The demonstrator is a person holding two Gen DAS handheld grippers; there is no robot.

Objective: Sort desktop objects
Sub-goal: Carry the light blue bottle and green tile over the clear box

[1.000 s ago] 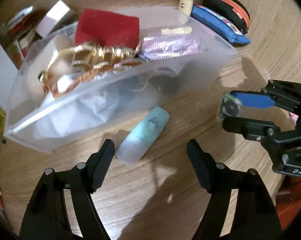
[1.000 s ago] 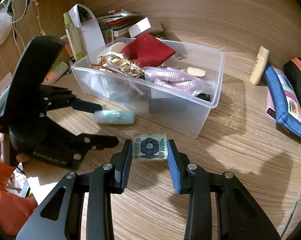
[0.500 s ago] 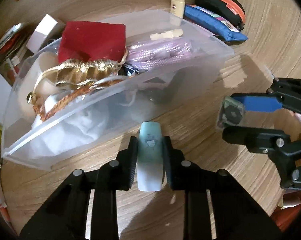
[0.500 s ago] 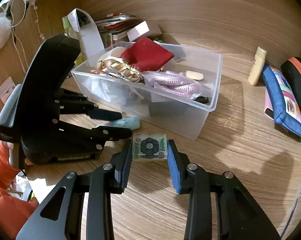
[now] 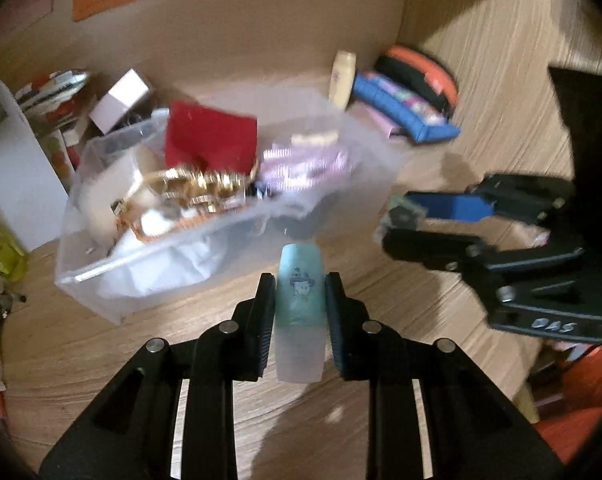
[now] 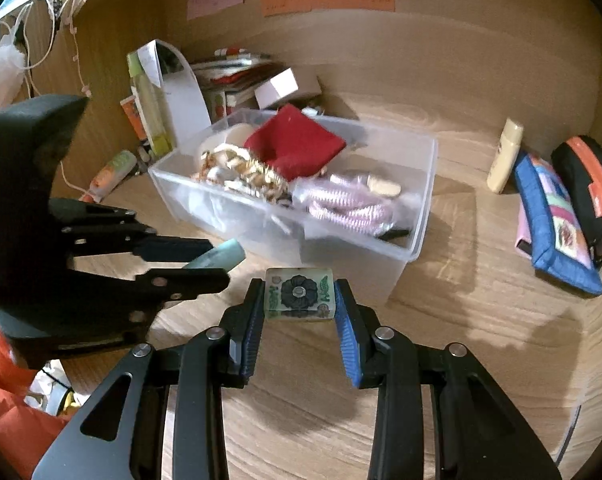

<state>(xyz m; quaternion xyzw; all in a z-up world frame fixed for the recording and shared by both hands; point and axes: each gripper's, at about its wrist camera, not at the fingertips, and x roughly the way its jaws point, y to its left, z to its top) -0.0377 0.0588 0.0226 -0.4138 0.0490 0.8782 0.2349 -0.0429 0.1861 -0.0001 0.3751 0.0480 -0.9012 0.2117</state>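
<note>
My left gripper (image 5: pixel 299 308) is shut on a pale teal tube (image 5: pixel 299 292) with a frosted cap, held above the wooden desk in front of the clear plastic bin (image 5: pixel 101 272). In the right wrist view the same tube (image 6: pixel 221 258) pokes out between the left gripper's fingers (image 6: pixel 181 248). My right gripper (image 6: pixel 299 300) is shut on a small square tile (image 6: pixel 299 291) printed with a dark flower, also held above the desk just before the bin (image 6: pixel 421 200). The bin holds a red cloth (image 6: pixel 297 146), gold chains (image 6: pixel 245 172) and pink coiled ties (image 6: pixel 349 204).
A cream bottle (image 6: pixel 505 156), a blue pouch (image 6: pixel 557 224) and a black-and-orange case (image 6: pixel 593 188) lie to the right of the bin. Boxes, papers and a white stand (image 6: pixel 181 92) crowd the back left. Wooden walls close the desk behind and to the right.
The left gripper went from open around the teal tube lying on the desk to shut on it, then lifted it. The right gripper rose slightly, still holding the tile.
</note>
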